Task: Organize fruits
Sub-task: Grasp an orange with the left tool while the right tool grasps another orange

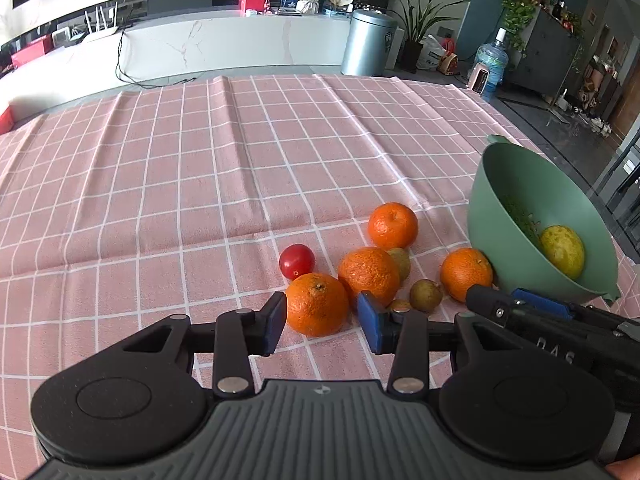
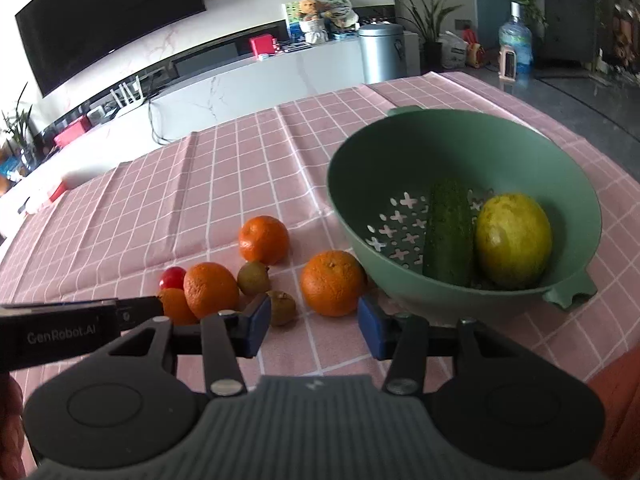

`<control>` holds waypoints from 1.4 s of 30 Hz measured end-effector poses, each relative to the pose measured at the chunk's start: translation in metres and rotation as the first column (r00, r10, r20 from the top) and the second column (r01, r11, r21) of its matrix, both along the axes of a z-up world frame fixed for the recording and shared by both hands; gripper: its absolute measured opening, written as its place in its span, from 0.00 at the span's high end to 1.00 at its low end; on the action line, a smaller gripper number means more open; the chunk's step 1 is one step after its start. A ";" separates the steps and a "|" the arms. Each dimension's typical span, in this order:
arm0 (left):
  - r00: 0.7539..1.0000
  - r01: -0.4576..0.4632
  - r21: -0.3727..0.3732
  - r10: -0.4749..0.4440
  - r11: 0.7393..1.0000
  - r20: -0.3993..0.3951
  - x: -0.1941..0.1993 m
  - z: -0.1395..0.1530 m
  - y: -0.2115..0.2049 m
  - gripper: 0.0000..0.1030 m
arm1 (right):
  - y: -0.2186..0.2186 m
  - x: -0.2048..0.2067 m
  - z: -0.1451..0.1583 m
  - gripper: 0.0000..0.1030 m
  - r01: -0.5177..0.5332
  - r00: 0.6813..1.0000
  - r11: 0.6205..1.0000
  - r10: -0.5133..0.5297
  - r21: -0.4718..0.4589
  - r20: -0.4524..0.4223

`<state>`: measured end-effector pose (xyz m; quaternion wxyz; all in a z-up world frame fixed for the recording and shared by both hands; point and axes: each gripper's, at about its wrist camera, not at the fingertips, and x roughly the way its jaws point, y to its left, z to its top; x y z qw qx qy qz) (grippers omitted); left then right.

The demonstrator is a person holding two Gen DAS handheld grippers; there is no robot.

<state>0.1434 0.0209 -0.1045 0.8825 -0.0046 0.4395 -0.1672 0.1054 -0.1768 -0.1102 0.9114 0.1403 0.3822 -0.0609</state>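
The left hand-held gripper (image 1: 322,322) stands with jaws apart around the nearest mandarin (image 1: 317,304), pads not visibly pressing. The right hand-held gripper (image 2: 313,326) is likewise apart, empty, just short of another mandarin (image 2: 332,282) beside the green colander (image 2: 400,160). "GenRobot.AI" reads on the left one's side. The desk wears a pink checked cloth (image 1: 160,184). Left of the colander lie two more mandarins, a cherry tomato (image 1: 296,261) and small brownish fruits, hard to identify. Inside it sit a cucumber (image 2: 448,232) and yellow-green fruit (image 2: 513,240). Beyond: a television (image 2: 108,12), partly cut off.
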 end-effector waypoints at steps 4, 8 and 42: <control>1.000 -0.016 -0.006 0.016 1.000 -0.012 0.004 -0.007 0.001 0.48 | -0.006 0.003 -0.006 0.56 0.088 0.996 0.995 -0.088 0.045 0.002; 0.999 -0.028 -0.016 0.028 0.999 -0.031 0.009 -0.012 0.002 0.48 | -0.008 0.009 -0.011 0.56 0.134 0.991 0.988 -0.134 0.078 -0.002; 0.996 -0.063 -0.096 0.058 0.993 -0.062 0.016 -0.020 0.005 0.54 | -0.019 0.018 -0.020 0.60 0.095 0.995 0.979 -0.087 0.179 -0.053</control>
